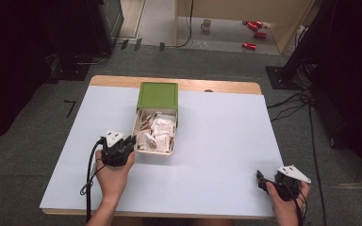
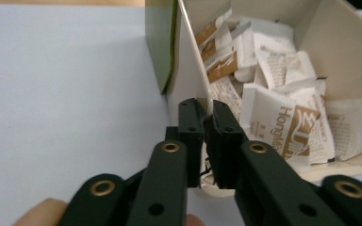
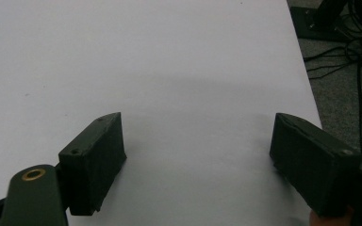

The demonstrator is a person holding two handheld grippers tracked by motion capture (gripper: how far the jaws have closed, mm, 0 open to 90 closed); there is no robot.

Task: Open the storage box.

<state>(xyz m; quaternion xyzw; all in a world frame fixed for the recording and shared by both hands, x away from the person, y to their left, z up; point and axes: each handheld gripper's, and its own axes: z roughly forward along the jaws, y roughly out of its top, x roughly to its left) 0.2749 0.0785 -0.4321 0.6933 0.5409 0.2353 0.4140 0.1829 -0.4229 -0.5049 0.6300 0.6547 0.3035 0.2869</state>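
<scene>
A cream box [image 1: 135,128] full of white and brown sachets [image 1: 159,131] lies open on the white table, its green lid [image 1: 158,95] standing up at the far end. My left gripper [image 1: 131,141] is at the box's near left corner. In the left gripper view its jaws [image 2: 208,110] are pinched on the box's thin left wall [image 2: 188,61], one pad inside and one outside, with the sachets [image 2: 283,122] just to the right. My right gripper [image 1: 260,181] rests near the table's front right corner, open [image 3: 195,136], with bare tabletop between its fingers.
The white table [image 1: 217,141] has a wooden strip along its far edge. Cables run over the grey floor to the right [image 1: 292,101]. Red cans [image 1: 254,28] and a mug [image 1: 206,24] lie far back on the floor.
</scene>
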